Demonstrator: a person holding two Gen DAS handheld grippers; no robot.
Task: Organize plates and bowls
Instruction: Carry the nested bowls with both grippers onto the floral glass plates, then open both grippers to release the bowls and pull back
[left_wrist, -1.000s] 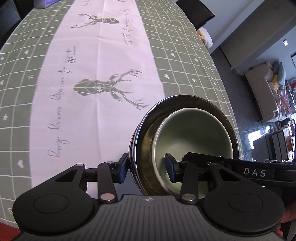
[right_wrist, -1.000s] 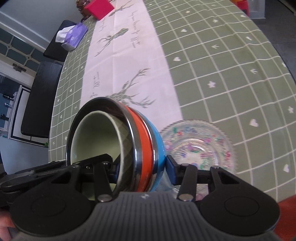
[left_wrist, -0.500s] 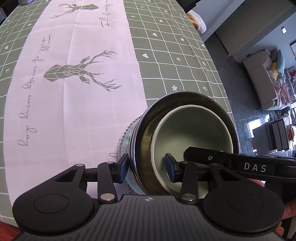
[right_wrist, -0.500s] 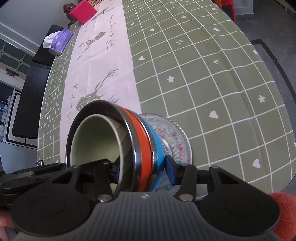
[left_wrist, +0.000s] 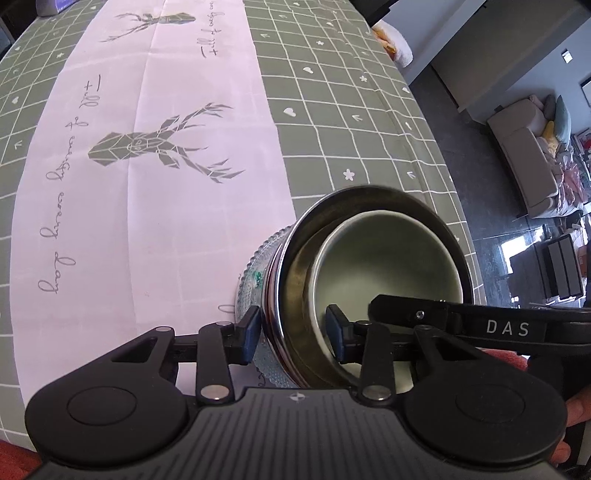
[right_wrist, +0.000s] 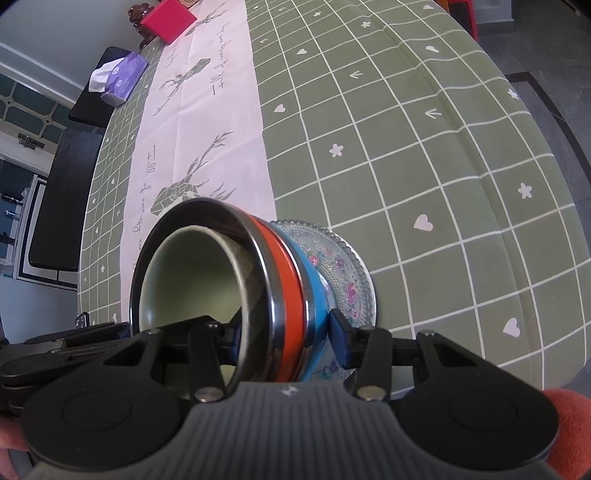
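A stack of nested bowls is held by both grippers: a pale green bowl (left_wrist: 388, 258) inside a steel-rimmed bowl (left_wrist: 284, 266), with an orange bowl (right_wrist: 282, 269) and a blue bowl (right_wrist: 314, 291) under it. My left gripper (left_wrist: 293, 332) is shut on the stack's near rim. My right gripper (right_wrist: 282, 338) is shut on the opposite side, one finger inside, one outside. The stack sits over a patterned glass plate (right_wrist: 343, 269), also visible in the left wrist view (left_wrist: 255, 277). I cannot tell whether they touch.
The table (right_wrist: 424, 147) has a green checked cloth with a white deer-print runner (left_wrist: 147, 147). A purple tissue pack (right_wrist: 120, 77) and a red box (right_wrist: 168, 20) lie at the far end. The table edge drops off on the right. A sofa (left_wrist: 524, 147) stands beyond.
Both grippers carried the bowl stack across the table to the glass plate, which now lies directly beneath the stack. The grips have not changed.
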